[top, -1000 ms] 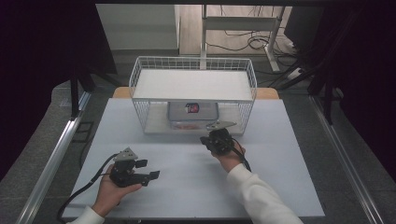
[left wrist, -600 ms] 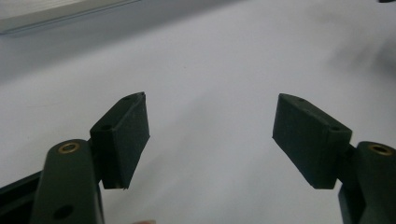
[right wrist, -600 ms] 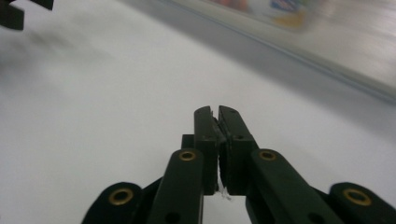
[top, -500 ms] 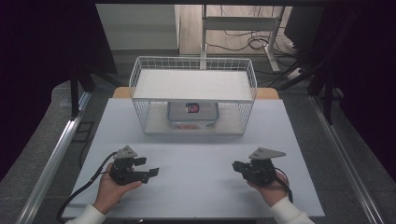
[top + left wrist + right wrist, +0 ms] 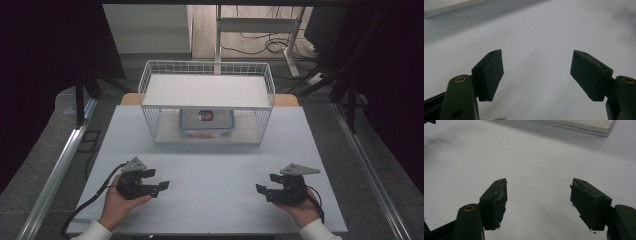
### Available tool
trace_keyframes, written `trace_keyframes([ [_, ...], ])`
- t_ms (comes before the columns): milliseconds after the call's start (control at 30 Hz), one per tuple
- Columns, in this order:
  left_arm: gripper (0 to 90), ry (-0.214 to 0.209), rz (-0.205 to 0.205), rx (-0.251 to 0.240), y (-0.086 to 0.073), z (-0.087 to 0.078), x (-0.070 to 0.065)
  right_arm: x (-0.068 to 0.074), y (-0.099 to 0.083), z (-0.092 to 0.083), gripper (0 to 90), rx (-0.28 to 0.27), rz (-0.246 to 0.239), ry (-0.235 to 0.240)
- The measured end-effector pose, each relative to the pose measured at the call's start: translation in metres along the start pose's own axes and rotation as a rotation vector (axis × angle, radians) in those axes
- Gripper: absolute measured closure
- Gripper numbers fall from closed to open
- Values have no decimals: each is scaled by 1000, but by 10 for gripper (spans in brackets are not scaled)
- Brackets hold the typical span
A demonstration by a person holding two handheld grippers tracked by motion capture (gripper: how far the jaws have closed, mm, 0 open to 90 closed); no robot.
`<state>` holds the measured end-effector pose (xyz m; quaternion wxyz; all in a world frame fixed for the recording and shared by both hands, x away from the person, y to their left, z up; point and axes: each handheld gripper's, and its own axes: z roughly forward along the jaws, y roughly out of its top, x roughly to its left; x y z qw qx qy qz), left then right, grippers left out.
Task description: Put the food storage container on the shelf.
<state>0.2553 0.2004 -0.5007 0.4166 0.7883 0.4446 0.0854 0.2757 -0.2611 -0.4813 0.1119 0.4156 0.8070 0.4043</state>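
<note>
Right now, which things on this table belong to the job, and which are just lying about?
Job:
- clear lidded container on the lower level of the wire rack
- left tongs, open, nothing between them
- right tongs, just been opening, nothing between them

Lying about:
- white table mat
- stand and cables on the floor behind

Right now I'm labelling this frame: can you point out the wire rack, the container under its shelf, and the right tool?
wire rack (image 5: 150, 82), high view, left rim of its mesh.
container (image 5: 192, 120), high view, bare lid surface.
right tool (image 5: 266, 183), high view, midway between its open fingertips.
</note>
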Motion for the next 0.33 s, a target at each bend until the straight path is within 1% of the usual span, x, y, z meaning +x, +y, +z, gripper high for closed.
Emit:
trace_keyframes([
  [133, 262, -6, 0, -1, 0, 0, 0, 1, 0, 0, 242, -5, -12, -4],
  [167, 262, -8, -2, -2, 0, 0, 0, 3, 0, 0, 218, -12, -27, -7],
  [200, 262, -10, -6, -3, 1, 0, 1, 3, 0, 0, 218, -12, -27, -7],
  [267, 262, -11, -14, -6, 1, 0, 1, 4, 1, -1, 204, -40, -34, -7],
  [300, 262, -10, -14, -3, 1, 1, 1, 5, 2, -1, 184, -64, -33, 3],
  [333, 262, -9, -15, -2, 1, 1, 1, 5, 2, -1, 184, -64, -33, 3],
])
